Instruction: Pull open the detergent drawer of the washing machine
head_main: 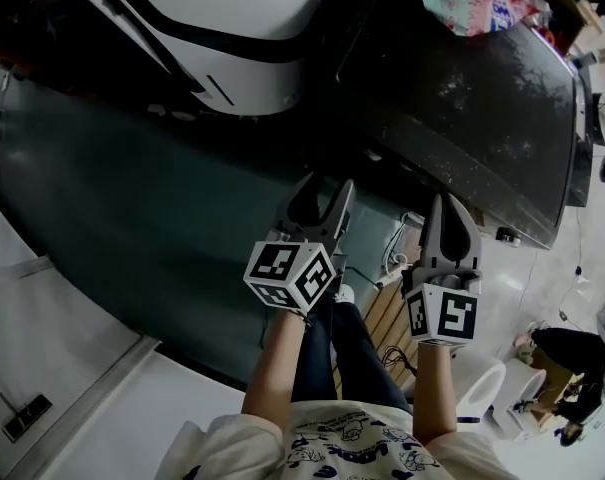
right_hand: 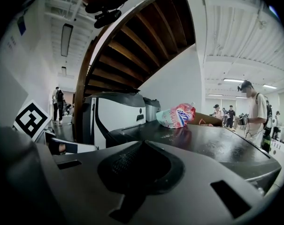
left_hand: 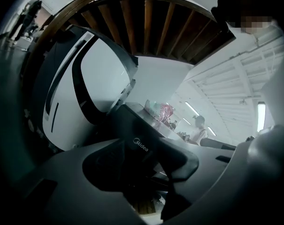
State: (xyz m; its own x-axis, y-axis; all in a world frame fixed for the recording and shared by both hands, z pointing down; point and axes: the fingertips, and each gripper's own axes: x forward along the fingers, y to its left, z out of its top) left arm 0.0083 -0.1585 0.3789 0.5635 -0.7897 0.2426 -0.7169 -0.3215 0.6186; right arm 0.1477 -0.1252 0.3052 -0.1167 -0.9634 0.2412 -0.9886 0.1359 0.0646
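The dark washing machine [head_main: 482,108] stands at the upper right of the head view, its glossy top facing me. In the left gripper view its front with the brand print [left_hand: 142,144] shows between the jaws, close ahead. I cannot make out the detergent drawer in any view. My left gripper [head_main: 317,203] is open and empty, held near the machine's left corner. My right gripper [head_main: 450,223] hovers just below the machine's front edge, its fingers pressed together with nothing between them. In its own view the right gripper [right_hand: 142,146] points over the machine's top [right_hand: 212,146].
A pink and green detergent pouch [right_hand: 177,116] lies on the machine's top. A white appliance [head_main: 232,38] stands to the machine's left. A wooden staircase [right_hand: 132,46] rises overhead. Several people [right_hand: 252,111] stand in the background. The person's legs [head_main: 332,348] are below the grippers.
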